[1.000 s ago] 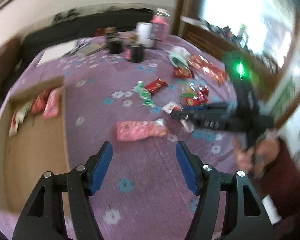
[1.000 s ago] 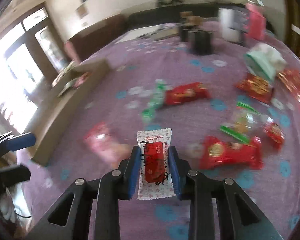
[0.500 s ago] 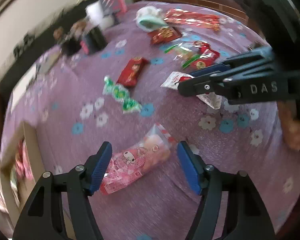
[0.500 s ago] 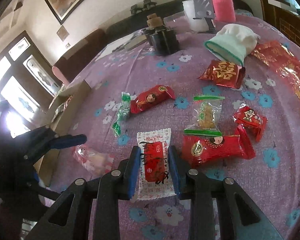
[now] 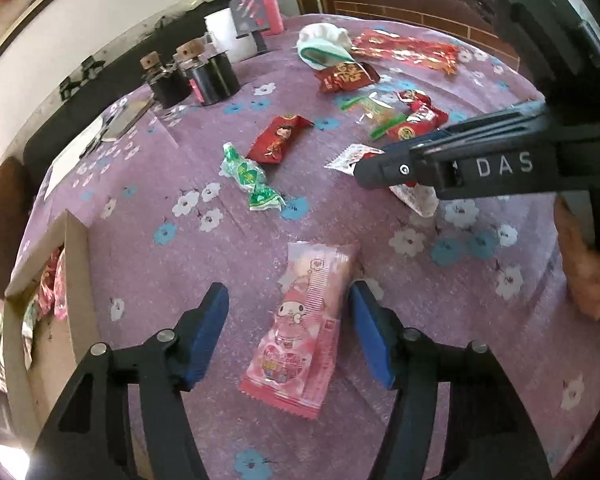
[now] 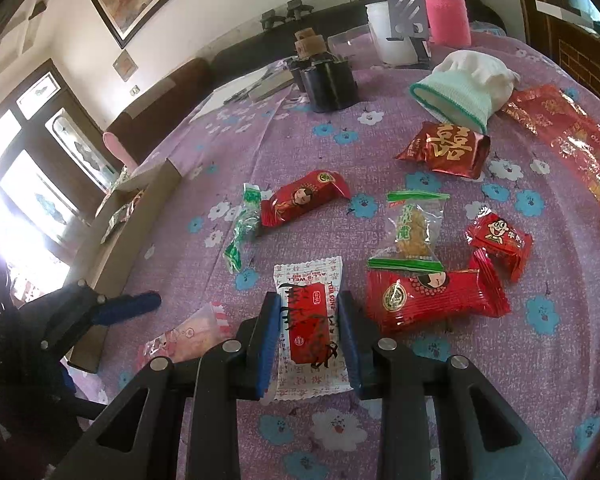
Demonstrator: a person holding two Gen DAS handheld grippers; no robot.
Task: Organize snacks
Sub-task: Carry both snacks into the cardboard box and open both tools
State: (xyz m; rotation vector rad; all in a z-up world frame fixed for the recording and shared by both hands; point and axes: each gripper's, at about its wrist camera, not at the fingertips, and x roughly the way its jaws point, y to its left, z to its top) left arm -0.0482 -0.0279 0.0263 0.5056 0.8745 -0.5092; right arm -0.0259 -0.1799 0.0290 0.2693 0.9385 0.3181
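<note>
Pink snack pkt (image 5: 306, 326) lay flat on desk (image 5: 204, 264) between L tongs (image 5: 290, 334), jaws just closing, pads not touching; long axis ran along the fingers. R tongs (image 6: 309, 336) clamped white-red pkt (image 6: 310, 320) lengthwise.

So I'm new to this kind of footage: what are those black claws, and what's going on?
No robot here: a person holds two hand-held grippers, each with its own fisheye camera looking along its blue-padded fingers. In the left camera's view the left gripper straddles a pink snack packet lying on the purple flowered tablecloth. Its jaws have just been closing, but the pads don't touch the packet yet. In the other view the right gripper is shut on a white-and-red candy packet. More red and green snacks lie loose, and a cardboard box at the left already holds some.
</note>
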